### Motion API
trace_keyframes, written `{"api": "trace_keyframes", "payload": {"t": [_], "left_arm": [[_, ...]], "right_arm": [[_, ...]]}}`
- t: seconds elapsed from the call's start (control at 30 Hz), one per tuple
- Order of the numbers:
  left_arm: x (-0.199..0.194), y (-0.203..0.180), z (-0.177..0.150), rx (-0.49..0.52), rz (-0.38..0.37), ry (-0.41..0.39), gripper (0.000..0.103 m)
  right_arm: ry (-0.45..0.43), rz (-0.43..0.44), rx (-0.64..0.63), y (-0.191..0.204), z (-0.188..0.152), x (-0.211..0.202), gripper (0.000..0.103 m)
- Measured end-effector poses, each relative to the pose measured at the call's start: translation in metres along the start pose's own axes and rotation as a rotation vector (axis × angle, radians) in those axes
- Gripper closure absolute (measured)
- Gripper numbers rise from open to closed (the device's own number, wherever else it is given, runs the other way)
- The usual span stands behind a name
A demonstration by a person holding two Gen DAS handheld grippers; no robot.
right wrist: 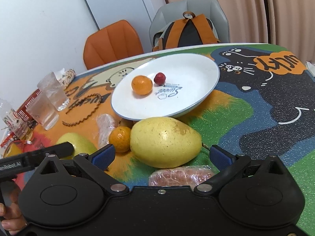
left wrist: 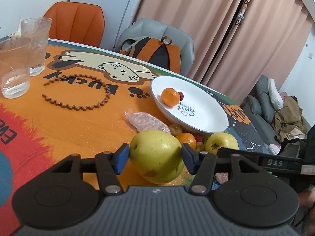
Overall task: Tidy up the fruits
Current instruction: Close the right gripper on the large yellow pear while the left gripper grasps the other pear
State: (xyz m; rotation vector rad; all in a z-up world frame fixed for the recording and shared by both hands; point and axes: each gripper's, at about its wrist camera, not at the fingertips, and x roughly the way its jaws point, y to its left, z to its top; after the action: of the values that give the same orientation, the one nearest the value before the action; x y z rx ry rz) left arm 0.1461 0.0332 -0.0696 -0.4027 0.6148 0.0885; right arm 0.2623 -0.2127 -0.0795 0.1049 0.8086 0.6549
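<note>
A white plate (left wrist: pixel 206 118) (right wrist: pixel 193 74) holds a tangerine (left wrist: pixel 170 96) (right wrist: pixel 142 85) and a small red fruit (left wrist: pixel 181 95) (right wrist: pixel 159 78). My left gripper (left wrist: pixel 155 158) is shut on a yellow-green pear (left wrist: pixel 156 155), whose edge shows in the right wrist view (right wrist: pixel 82 144). My right gripper (right wrist: pixel 162 155) is open, its pads either side of a second yellow pear (right wrist: pixel 165 141) (left wrist: pixel 221 142) on the table, not touching it. Another tangerine (left wrist: pixel 186 140) (right wrist: pixel 120 138) and small brownish and red fruits (left wrist: pixel 175 128) lie by the plate.
Two clear glasses (left wrist: pixel 14 66) (right wrist: pixel 42 111) and a wavy brown ring (left wrist: pixel 76 92) sit on the left of the patterned table. Wrapped pink packets (left wrist: pixel 146 122) (right wrist: pixel 181 174) lie among the fruit. An orange chair (left wrist: pixel 75 22) and a grey chair with a backpack (left wrist: pixel 155 51) stand behind.
</note>
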Motion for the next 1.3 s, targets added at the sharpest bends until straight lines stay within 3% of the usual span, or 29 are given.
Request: {"api": "trace_keyframes", "payload": {"t": [0.33,0.37,0.43,0.93,1.3], "left_arm": [[0.006,0.006,0.000,-0.023,0.010,0.021,0.043],[0.007,0.006,-0.001,-0.018,0.008,0.020,0.043],[0.007,0.003,-0.002,-0.001,0.015,0.011,0.042],[0.027,0.003,-0.003,-0.015,0.007,0.031,0.032],[0.040,0.000,-0.006,0.004,0.013,0.059,0.030]], "right_arm": [[-0.002,-0.007,-0.007,0.001,0.000,0.012,0.001],[-0.006,-0.008,-0.011,0.001,0.000,0.012,0.004],[-0.004,-0.011,-0.013,0.001,0.000,0.014,0.021],[-0.029,-0.023,-0.048,0.000,-0.001,0.004,0.023],[-0.064,-0.031,-0.049,-0.002,0.002,-0.015,0.023]]}}
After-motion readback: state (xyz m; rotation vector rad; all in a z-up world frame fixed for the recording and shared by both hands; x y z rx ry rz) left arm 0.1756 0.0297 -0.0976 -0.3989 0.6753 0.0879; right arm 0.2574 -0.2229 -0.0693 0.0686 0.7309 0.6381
